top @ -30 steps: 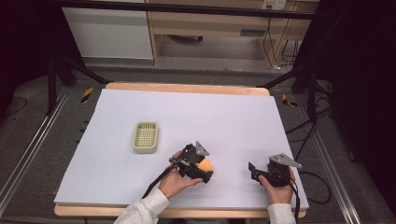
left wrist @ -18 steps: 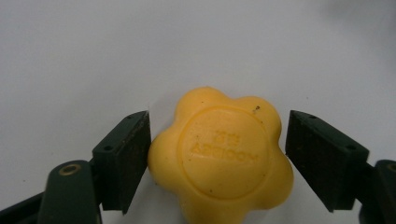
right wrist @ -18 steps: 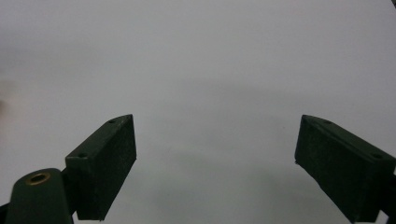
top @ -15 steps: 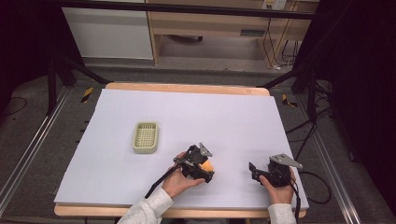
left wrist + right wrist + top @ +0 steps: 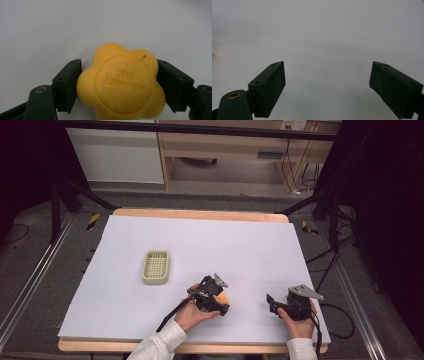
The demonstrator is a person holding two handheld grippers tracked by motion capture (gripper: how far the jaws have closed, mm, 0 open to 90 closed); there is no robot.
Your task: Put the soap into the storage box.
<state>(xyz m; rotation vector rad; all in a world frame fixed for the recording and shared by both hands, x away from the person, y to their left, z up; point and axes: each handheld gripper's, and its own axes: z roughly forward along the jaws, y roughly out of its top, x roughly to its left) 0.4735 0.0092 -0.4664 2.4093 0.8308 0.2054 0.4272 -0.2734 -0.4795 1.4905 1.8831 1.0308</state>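
On white table [image 5: 150, 240] | green basket [image 5: 155, 267] | wooden shelf behind [image 5: 240, 145]

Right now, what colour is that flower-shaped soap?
Yellow soap, clearest in the left gripper view.

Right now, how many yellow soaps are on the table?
1. The yellow soap sits between the jaws of the left gripper, near the table's front edge, right of the basket.

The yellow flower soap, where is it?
The yellow soap sits between the left hand-held gripper jaws, on the white table, right of the little basket.
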